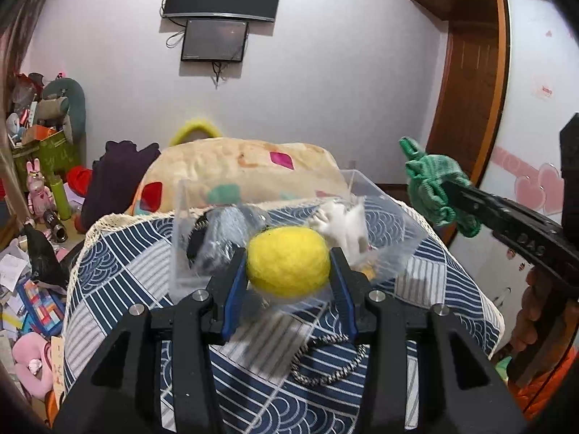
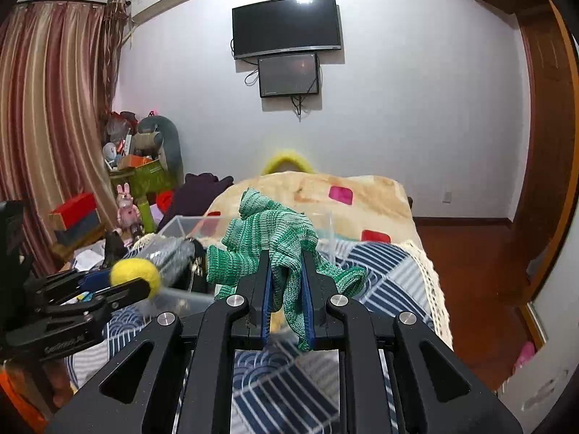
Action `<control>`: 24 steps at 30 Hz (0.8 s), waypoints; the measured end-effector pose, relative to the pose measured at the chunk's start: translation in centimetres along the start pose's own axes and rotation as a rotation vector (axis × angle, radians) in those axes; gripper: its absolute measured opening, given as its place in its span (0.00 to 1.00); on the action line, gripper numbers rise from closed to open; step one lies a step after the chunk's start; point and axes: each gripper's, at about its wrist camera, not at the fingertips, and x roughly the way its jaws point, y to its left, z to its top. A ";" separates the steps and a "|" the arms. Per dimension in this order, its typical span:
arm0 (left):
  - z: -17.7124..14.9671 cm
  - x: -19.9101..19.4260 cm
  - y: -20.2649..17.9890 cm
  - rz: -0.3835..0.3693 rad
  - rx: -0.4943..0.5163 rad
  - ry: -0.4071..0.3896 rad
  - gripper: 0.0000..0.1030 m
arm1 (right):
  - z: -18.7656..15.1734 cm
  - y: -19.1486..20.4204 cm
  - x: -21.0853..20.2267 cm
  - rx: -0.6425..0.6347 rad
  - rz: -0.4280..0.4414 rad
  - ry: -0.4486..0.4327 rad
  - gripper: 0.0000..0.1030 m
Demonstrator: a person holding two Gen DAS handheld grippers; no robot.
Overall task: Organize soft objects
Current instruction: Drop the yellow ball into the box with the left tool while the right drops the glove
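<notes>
Two grippers are carrying loads toward the clear box (image 1: 380, 195): left gripper (image 1: 288, 271) squeezing a yellow ball (image 1: 288, 261), right gripper (image 2: 286, 289) pinching a green glove (image 2: 267, 238) at three o'clock; releasing inside comes next.

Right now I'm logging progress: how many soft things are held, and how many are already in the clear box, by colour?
Held yellow: 1, ball
Held green: 1, glove
In box, grey: 1
In box, white: 1
Total: 4
</notes>
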 end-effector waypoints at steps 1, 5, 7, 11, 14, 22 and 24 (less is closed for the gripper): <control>0.2 0.0 0.2 0.001 -0.007 -0.002 0.43 | 0.2 0.1 0.5 -0.004 0.000 0.005 0.13; 1.0 0.9 1.0 -0.014 -0.037 0.002 0.43 | 0.2 0.6 3.1 -0.022 0.000 0.052 0.13; 1.2 1.4 1.0 -0.011 -0.038 0.008 0.43 | -0.2 1.0 4.1 -0.035 -0.004 0.081 0.12; 1.1 2.5 0.8 -0.005 -0.028 0.024 0.43 | -1.2 1.6 5.9 -0.061 -0.019 0.138 0.13; 1.1 3.5 0.6 0.009 -0.010 0.031 0.43 | -1.5 1.8 6.0 -0.076 -0.025 0.154 0.15; 0.8 6.5 0.4 0.042 0.027 0.087 0.43 | -1.2 1.9 4.6 -0.104 -0.016 0.161 0.35; 0.5 6.8 0.4 0.045 0.033 0.101 0.43 | -1.2 1.8 4.2 -0.099 -0.009 0.150 0.40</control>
